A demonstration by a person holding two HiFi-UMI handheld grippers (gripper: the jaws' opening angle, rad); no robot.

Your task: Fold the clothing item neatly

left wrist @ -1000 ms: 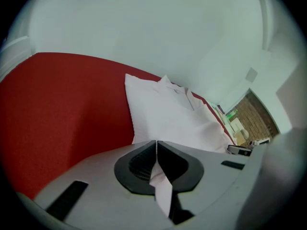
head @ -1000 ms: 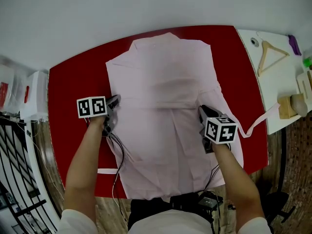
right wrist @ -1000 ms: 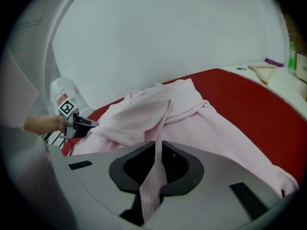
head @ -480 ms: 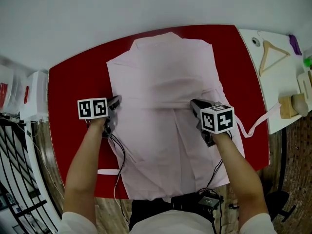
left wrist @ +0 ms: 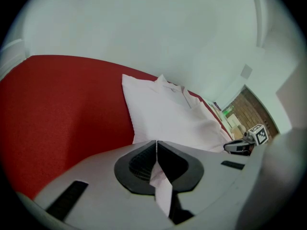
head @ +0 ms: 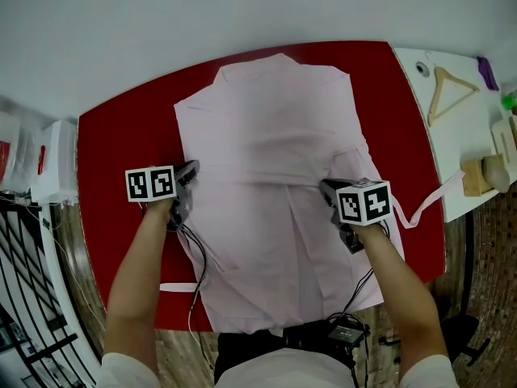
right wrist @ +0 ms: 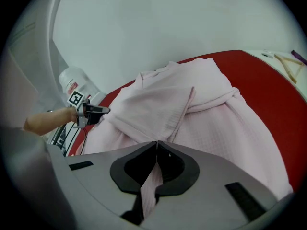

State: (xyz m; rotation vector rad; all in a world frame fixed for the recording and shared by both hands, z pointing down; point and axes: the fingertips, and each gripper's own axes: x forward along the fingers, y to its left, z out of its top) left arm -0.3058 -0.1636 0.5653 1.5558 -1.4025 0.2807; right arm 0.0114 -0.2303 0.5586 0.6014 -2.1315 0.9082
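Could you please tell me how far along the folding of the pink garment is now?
Done: the pink garment lies spread on the red table, one sleeve folded across it. In hand: left gripper and right gripper each pinch its fabric at mid-length. Left: no body fold yet; the hem reaches the near edge, the belt trails right.

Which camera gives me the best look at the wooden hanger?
The head view: the whole wooden hanger lies on the white side table. The right gripper view catches only part of it at its edge; in the left gripper view I can't make it out.
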